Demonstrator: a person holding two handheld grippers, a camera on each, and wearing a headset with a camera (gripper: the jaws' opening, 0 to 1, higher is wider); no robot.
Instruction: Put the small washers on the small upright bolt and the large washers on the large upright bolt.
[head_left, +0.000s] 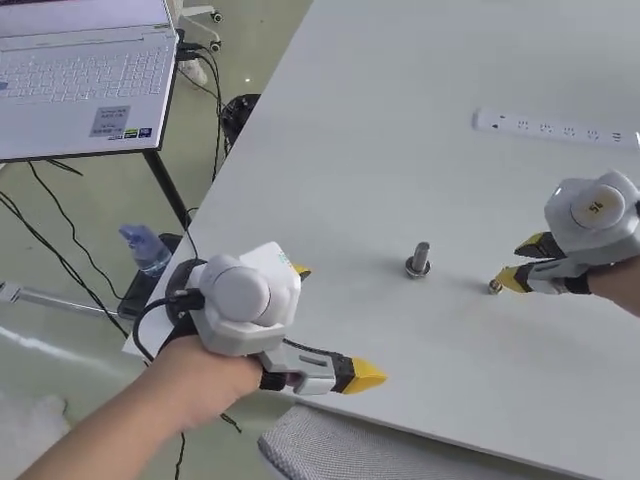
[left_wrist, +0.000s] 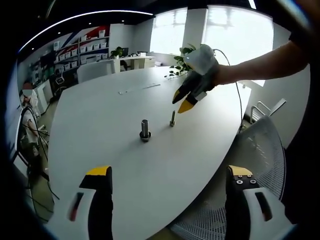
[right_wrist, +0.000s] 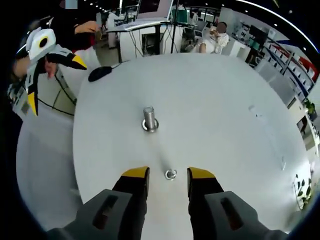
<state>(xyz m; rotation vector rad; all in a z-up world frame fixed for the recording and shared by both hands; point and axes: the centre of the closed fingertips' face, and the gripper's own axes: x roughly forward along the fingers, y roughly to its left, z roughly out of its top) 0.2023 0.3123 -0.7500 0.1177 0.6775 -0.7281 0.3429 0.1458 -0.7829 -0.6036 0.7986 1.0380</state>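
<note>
Surface (head_left: 400, 120): white, large bolt (head_left: 419, 260) upright, small bolt (head_left: 494, 287) near it.
Room: office, laptop (head_left: 80, 70).
Left tool (left_wrist: 169, 172): wide, empty.
Right tool (right_wrist: 168, 173): partly open, tips flanking small bolt.

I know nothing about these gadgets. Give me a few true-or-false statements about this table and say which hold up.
1. The large bolt and the small bolt both stand upright on the white table. True.
2. The right hand-held gripper is clamped shut on the small bolt. False: its jaws stand open, with the bolt in the gap between them.
3. The left hand-held gripper is wide open and holds nothing. True.
4. The laptop sits on the white table beside the bolts. False: it rests on a separate stand off the table's edge.
5. A white power strip lies on the table beyond the bolts. True.
</note>
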